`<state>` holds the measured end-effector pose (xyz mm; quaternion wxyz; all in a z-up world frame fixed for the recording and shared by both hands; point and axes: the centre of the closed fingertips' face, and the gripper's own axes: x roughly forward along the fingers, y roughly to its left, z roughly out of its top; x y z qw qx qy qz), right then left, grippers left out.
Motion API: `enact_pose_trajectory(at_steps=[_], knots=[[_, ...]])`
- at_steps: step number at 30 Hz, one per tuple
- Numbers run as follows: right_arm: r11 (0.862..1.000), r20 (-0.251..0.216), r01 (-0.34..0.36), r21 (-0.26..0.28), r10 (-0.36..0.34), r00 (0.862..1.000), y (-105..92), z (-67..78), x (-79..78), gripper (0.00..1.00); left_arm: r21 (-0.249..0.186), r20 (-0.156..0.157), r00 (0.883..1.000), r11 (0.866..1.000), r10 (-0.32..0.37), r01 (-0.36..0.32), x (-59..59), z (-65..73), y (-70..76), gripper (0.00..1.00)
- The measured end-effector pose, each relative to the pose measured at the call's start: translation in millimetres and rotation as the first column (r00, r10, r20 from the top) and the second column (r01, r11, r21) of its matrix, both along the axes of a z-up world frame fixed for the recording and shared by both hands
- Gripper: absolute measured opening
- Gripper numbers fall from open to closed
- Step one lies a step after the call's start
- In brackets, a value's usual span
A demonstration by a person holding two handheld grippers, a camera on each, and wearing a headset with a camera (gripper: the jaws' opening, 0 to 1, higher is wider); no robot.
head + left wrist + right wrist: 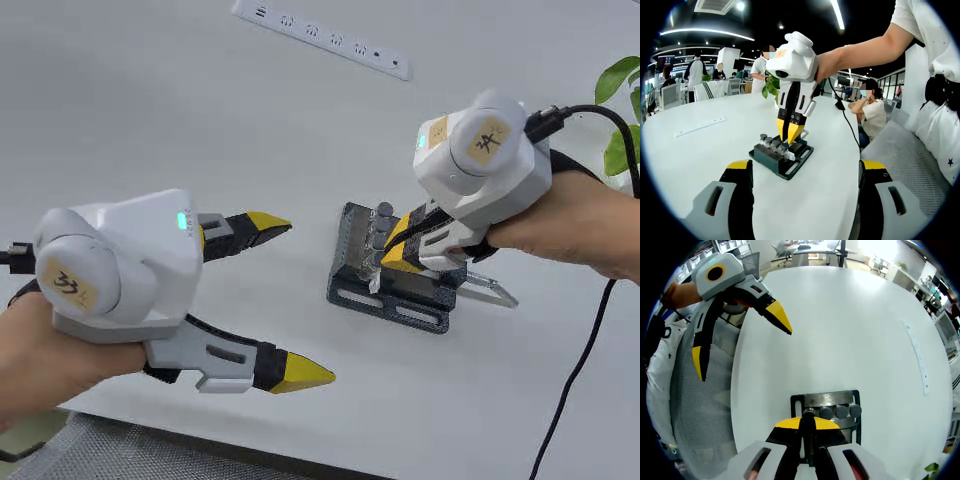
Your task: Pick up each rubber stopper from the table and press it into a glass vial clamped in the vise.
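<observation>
Plainly, the grey rubber stoppers [841, 411] sit in a row atop the glass vials [373, 265], which are clamped upright in the vise [395, 300]. Vise stands toward the right side of the white worktop [150, 100], back from its near edge. Right gripper [789, 134] stands over one end of the row, jaws together, tips at the last vial's mouth; whether a stopper lies under them is hidden. Left gripper [290, 297] hovers well apart, toward the near-left edge, jaws spread wide, holding nothing. Risks, as I judge them: a push off the vial's axis could cock the stopper, or lever the glass against the vise and crack it. Closed tips could also skid off the rubber onto the neighbouring stopper. Vise seems to rest loose, so sideways force may shift it, and nothing braces it. Black cable [588, 350] trails just right of the vise and could snag.
</observation>
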<state>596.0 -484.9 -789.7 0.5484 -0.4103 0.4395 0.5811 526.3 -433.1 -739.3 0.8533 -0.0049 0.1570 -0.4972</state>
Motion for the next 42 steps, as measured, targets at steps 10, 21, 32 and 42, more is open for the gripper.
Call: enact_pose_trajectory(at_steps=[10,21,32,42], knots=[[1.000,-0.001,-0.003,-0.005,0.003,1.000,0.5,-4.4,0.7,0.02,-0.001,-0.002,1.000,1.000,0.003,-0.003,0.1,-0.7,1.4,0.86],[1.000,0.007,-0.024,-0.017,0.024,1.000,0.9,-5.8,2.3,0.01,-0.007,-0.006,1.000,1.000,0.005,-0.005,0.9,-0.5,0.6,0.85],[0.999,0.009,-0.044,-0.030,0.045,0.999,0.9,-7.0,2.8,0.02,-0.012,-0.005,1.000,1.000,0.009,-0.009,3.2,0.9,0.7,0.84],[0.998,0.009,-0.041,-0.050,0.041,0.999,1.5,-8.0,4.7,0.02,-0.023,0.000,1.000,1.000,0.013,-0.013,4.7,3.4,-0.5,0.84]])
